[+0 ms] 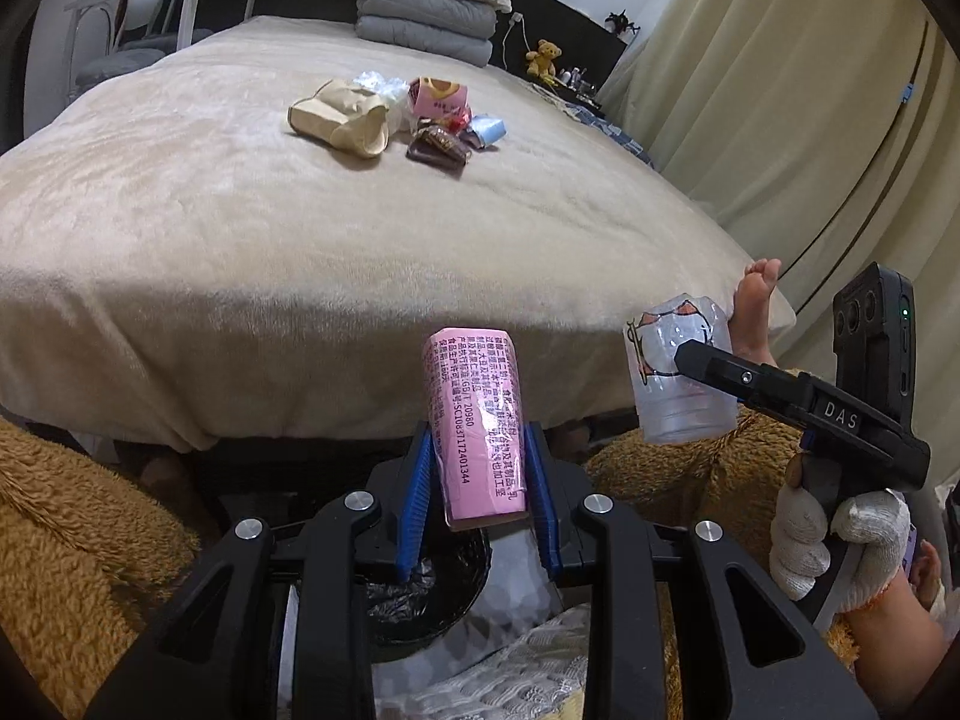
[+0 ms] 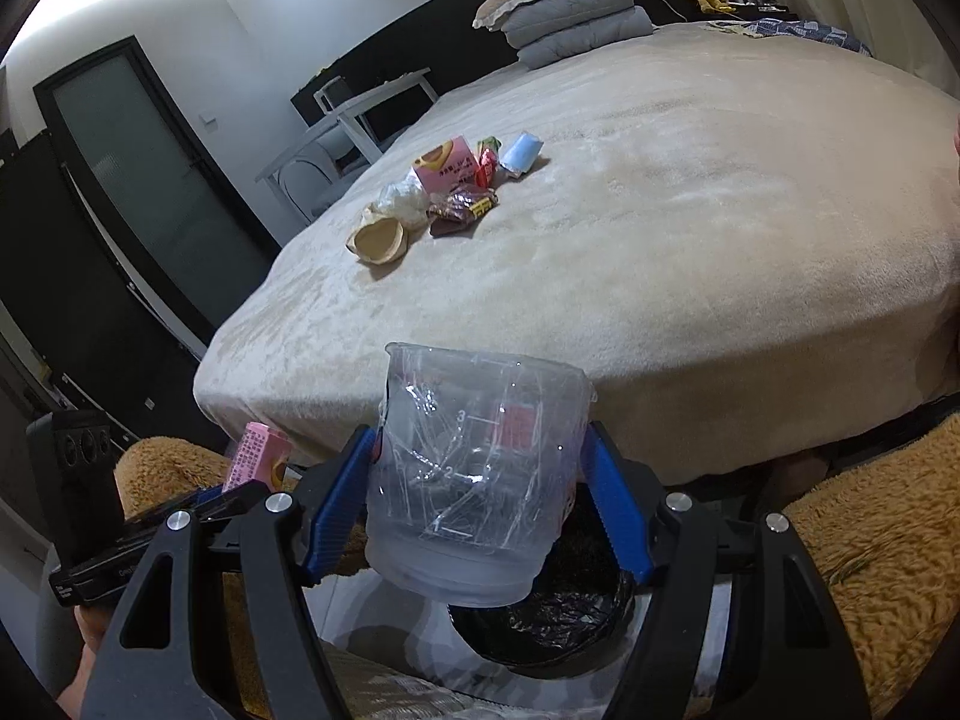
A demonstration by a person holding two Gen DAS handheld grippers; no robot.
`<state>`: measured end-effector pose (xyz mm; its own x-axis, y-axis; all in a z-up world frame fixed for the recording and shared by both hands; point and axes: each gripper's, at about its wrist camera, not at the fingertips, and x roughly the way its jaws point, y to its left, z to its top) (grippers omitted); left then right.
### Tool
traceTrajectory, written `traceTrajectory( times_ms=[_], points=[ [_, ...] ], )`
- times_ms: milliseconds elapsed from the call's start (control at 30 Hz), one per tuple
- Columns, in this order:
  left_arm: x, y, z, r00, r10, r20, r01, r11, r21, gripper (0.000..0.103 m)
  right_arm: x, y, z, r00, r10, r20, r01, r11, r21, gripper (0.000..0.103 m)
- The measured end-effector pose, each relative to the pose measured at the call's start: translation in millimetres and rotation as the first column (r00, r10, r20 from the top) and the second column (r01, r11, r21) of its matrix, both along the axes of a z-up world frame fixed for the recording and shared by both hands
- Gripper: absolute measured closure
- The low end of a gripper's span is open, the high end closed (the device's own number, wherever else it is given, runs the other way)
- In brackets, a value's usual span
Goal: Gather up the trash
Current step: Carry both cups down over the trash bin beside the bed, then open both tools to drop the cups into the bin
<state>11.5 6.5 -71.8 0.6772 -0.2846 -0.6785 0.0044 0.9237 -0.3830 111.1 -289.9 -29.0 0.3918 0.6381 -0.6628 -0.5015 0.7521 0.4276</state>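
My left gripper [image 1: 483, 474] is shut on a pink carton [image 1: 477, 426] printed with black text, held upright above a bin lined with a black bag [image 1: 420, 600]. My right gripper [image 2: 480, 498] is shut on a clear plastic measuring cup [image 2: 474, 474], its blue pads pressing both sides, over the same bin [image 2: 552, 624]. In the left wrist view the right gripper [image 1: 690, 360] holds the cup [image 1: 678, 378] to the right. The pink carton [image 2: 258, 456] shows at the left of the right wrist view. A pile of trash [image 1: 396, 120] [image 2: 444, 192] lies on the bed.
The beige bed [image 1: 300, 228] fills the middle, with folded grey blankets and a pillow [image 1: 426, 18] at its head. Brown fuzzy fabric [image 1: 78, 540] flanks the bin. A bare foot [image 1: 756, 306] rests at the bed's corner. Curtains [image 1: 780, 120] hang right; a white table [image 2: 354, 114] stands left.
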Motion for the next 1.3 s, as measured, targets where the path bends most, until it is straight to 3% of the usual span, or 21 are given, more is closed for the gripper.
traceTrajectory(
  times_ms=[167, 300, 433, 767, 1200, 1233, 1300],
  points=[
    [9.7, -3.9, -22.5, 0.994, -0.010, -0.112, 0.008, 1.000, -0.019, 0.075, -1.4, 16.3, -21.6, 0.998, 0.027, -0.063, -0.031, 0.998, -0.060, 0.033],
    [21.1, -6.1, -48.0, 0.973, -0.016, -0.230, 0.004, 0.999, -0.053, 0.075, 4.4, 30.8, -44.7, 0.985, 0.026, -0.171, -0.042, 0.995, -0.092, 0.033],
    [28.7, -4.7, -67.0, 0.950, -0.019, -0.311, -0.004, 0.997, -0.073, 0.075, 11.3, 40.6, -57.3, 0.979, 0.021, -0.203, -0.047, 0.991, -0.128, 0.033],
    [35.6, -10.7, -79.2, 0.927, -0.029, -0.373, 0.009, 0.998, -0.054, 0.075, 19.5, 59.6, -84.1, 0.949, 0.029, -0.315, -0.096, 0.975, -0.201, 0.033],
    [33.6, -9.1, -81.2, 0.919, -0.010, -0.394, -0.005, 0.999, -0.037, 0.074, 24.4, 61.5, -88.6, 0.942, 0.032, -0.333, -0.102, 0.976, -0.195, 0.033],
    [34.0, -8.9, -81.5, 0.918, -0.007, -0.396, -0.007, 0.999, -0.035, 0.072, 24.4, 62.0, -88.2, 0.942, 0.033, -0.333, -0.103, 0.976, -0.194, 0.033],
    [35.1, -8.7, -81.6, 0.917, 0.000, -0.398, -0.012, 1.000, -0.027, 0.048, 24.3, 62.2, -86.8, 0.942, 0.039, -0.332, -0.105, 0.977, -0.185, 0.031]
  ],
)
